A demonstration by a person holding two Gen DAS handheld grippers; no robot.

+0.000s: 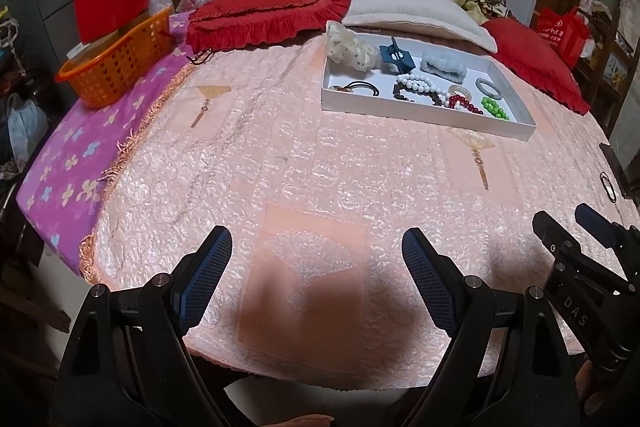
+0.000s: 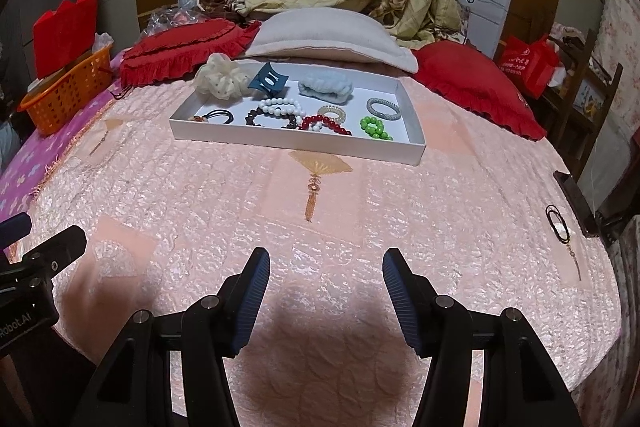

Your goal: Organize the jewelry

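Observation:
A white tray (image 2: 280,142) lies on the pink bedspread ahead, also in the left wrist view (image 1: 400,109). It holds a cream scrunchie (image 2: 218,75), a blue claw clip (image 2: 267,80), a light blue scrunchie (image 2: 326,85), white beads (image 2: 280,105), red beads (image 2: 326,124), green beads (image 2: 374,128), a grey ring band (image 2: 383,108) and black hair ties (image 2: 218,116). A black hair tie (image 2: 558,223) lies loose at the bed's right edge. My left gripper (image 1: 316,259) and right gripper (image 2: 326,275) are open and empty, low over the near bedspread.
An orange basket (image 1: 116,67) with a red box stands at the left on a purple sheet. Red cushions (image 1: 264,13) and a white pillow (image 2: 328,35) lie behind the tray. A red bag (image 2: 528,61) and dark furniture (image 2: 576,203) stand at the right.

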